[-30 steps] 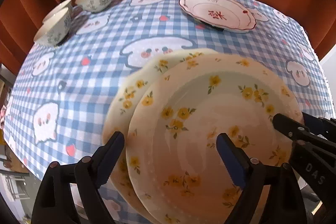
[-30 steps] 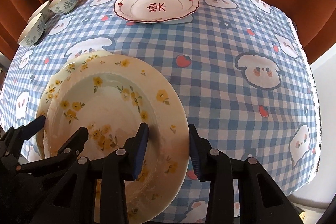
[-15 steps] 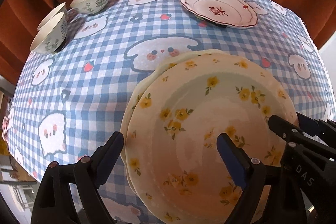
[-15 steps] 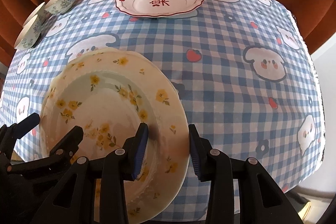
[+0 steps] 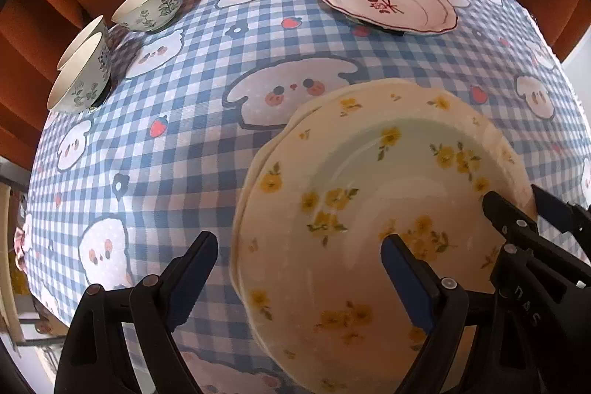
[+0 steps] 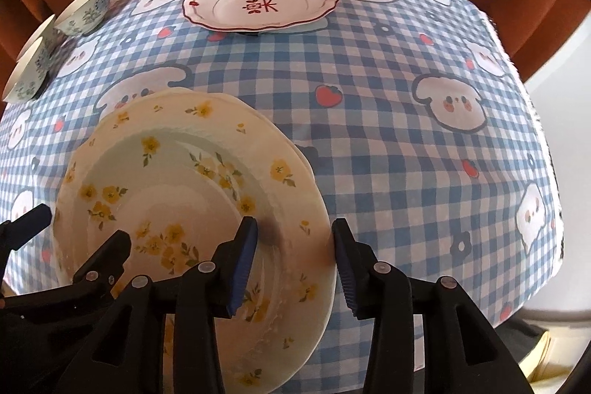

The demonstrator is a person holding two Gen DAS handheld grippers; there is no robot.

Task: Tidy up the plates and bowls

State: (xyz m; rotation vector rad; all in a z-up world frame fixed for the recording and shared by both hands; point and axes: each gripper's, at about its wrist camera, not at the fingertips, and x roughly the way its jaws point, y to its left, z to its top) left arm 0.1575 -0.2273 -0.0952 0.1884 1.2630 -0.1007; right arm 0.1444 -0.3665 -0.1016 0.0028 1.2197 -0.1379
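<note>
the yellow-flowered plate [image 6: 159,194] is seen lying on top of a second plate of the same pattern [image 5: 295,119], whose rim shows only as a thin edge at the far and left side. both sit near the front edge of the checked tablecloth [image 6: 388,120].

right gripper [image 6: 293,246]: jaws have just been opening. the right rim of the top plate is between the blue pads, with a visible gap on each side, so no clamping is seen.

left gripper [image 5: 299,268]: jaws are held wide apart, nothing gripped. the left rim of the plate stack lies between the fingers; one pad is over the cloth, the other over the plate's well. contact with the plate cannot be told.

red-trimmed plate [image 6: 260,0] is set at the far side of the table, well apart from the stack. three green-patterned bowls [image 5: 149,4] are grouped at the far left corner, two of them close together, possibly nested [image 5: 79,78].
</note>
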